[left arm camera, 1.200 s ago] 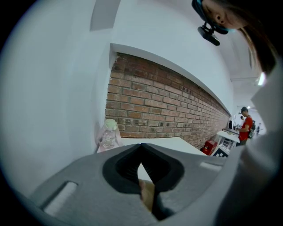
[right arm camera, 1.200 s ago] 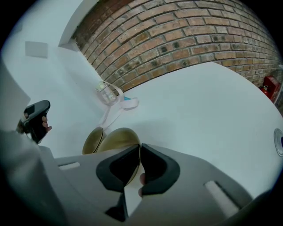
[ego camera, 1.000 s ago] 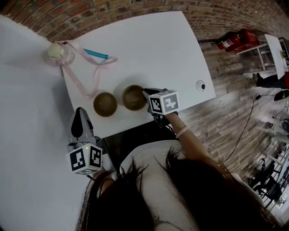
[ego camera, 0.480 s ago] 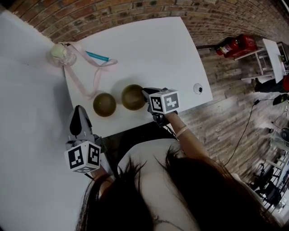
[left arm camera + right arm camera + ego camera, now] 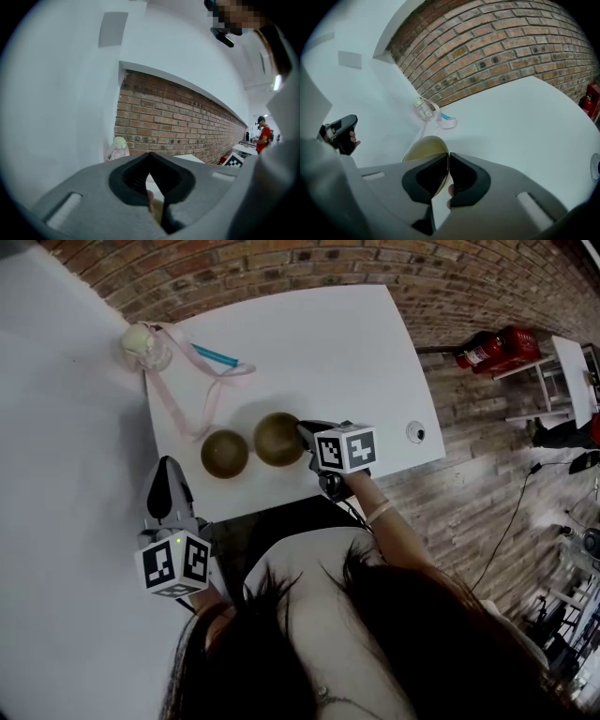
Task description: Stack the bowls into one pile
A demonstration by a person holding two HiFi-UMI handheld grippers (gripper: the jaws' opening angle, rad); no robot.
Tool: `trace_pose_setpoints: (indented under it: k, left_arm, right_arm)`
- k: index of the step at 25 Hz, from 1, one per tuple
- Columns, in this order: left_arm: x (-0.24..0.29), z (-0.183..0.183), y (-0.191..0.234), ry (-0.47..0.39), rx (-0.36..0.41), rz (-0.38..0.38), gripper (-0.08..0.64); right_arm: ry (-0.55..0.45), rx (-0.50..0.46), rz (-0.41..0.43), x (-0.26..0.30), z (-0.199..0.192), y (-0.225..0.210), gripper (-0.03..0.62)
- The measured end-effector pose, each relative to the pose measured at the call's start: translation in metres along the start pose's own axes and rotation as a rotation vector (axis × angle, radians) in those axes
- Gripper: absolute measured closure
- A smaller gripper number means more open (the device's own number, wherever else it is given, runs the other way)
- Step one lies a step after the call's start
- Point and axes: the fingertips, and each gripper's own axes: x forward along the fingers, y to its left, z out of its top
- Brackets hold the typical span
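The right hand-held gripper (image 5: 303,433) is clamped on the rim of the right bowl (image 5: 277,439), just beside the left bowl (image 5: 225,454) on the white counter (image 5: 328,343); the left hand-held gripper (image 5: 167,486) is closed and empty.

My left gripper (image 5: 166,470) and right gripper (image 5: 307,434) are grey with black pads (image 5: 423,180), each carrying a black-and-white marker cube (image 5: 345,448). Long dark hair (image 5: 412,643), pale top (image 5: 300,568), thin bracelet (image 5: 379,513).

The 2 bowls (image 5: 225,453) are olive-brown, the table (image 5: 328,343) white, the ribbon (image 5: 178,404) pink, the brick wall (image 5: 281,259) red-brown.
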Motion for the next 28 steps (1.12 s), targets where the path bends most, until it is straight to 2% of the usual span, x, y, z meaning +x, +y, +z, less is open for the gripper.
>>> trace_pose_setpoints:
  k: [28]
  left_arm:
    - [-0.058,-0.007,0.05,-0.042,-0.054,0.146,0.56]
  right_arm:
    - [0.03,-0.017,0.123,0.029,-0.003,0.061,0.571]
